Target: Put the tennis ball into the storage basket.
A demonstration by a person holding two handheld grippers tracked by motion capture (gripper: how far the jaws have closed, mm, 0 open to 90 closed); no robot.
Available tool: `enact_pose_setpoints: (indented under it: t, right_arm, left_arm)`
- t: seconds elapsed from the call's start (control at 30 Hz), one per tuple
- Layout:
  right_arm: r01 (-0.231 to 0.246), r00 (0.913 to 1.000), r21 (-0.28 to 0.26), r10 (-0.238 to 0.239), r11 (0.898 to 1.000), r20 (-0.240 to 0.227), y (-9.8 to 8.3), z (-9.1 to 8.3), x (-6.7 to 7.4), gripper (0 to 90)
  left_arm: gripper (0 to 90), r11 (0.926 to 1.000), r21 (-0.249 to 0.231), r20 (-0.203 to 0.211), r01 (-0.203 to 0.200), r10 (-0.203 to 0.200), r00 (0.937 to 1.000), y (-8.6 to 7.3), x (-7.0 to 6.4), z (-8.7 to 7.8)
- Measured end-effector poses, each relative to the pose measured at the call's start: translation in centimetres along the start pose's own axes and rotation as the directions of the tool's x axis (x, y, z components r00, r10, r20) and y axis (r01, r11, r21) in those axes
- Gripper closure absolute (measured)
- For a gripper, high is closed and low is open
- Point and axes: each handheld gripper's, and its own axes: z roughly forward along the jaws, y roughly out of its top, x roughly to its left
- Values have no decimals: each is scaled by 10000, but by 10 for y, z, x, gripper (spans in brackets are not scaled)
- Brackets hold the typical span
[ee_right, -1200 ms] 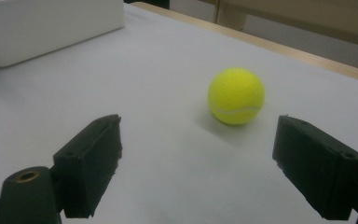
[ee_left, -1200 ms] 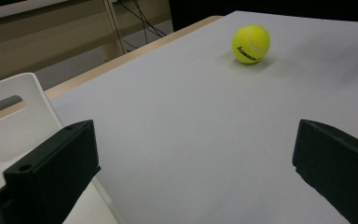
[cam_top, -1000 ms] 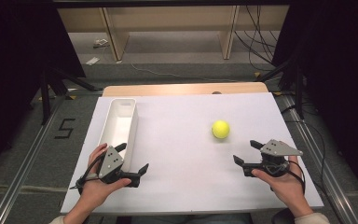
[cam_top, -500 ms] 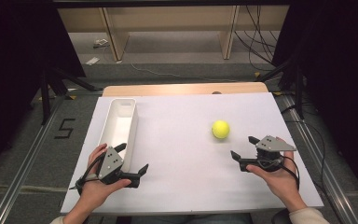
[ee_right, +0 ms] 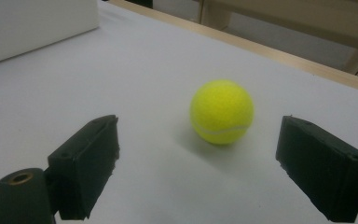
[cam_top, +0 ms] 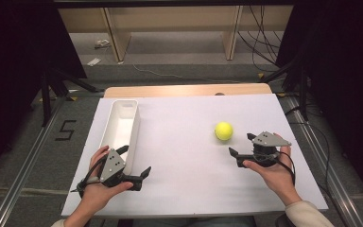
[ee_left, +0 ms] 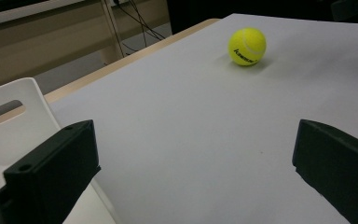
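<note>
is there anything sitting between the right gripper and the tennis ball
Nothing visible does. The right gripper has its jaws open, having just been widening, with nothing between them. The tennis ball lies just ahead on bare white table cover. The white bin stands far off to the side.

jaws: black, blocky, each with a round screw hole
top plate: grey, three-cornered
cable: black
sleeve [cam_top: 307,213]: cream
</note>
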Motion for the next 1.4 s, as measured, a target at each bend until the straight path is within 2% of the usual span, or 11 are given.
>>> enact_pose_setpoints:
  t: [0.53, 1.1, 1.4]
  right_arm:
    - [-29, 9999, 197, 27, 9998, 119, 6, 21, -5, 116]
    - [-143, 9992, 767, 114, 9970, 379, 10, 56, -13, 103]
    - [-37, 9989, 984, -10, 9951, 477, 11, 70, -15, 97]
  left_arm:
    - [0, 10000, -13, 34, 12, -12, 10000, 0, 0, 0]
    - [0, 10000, -51, 6, 67, -67, 10000, 0, 1, -1]
    - [0, 10000, -35, 15, 43, -43, 10000, 0, 1, -1]
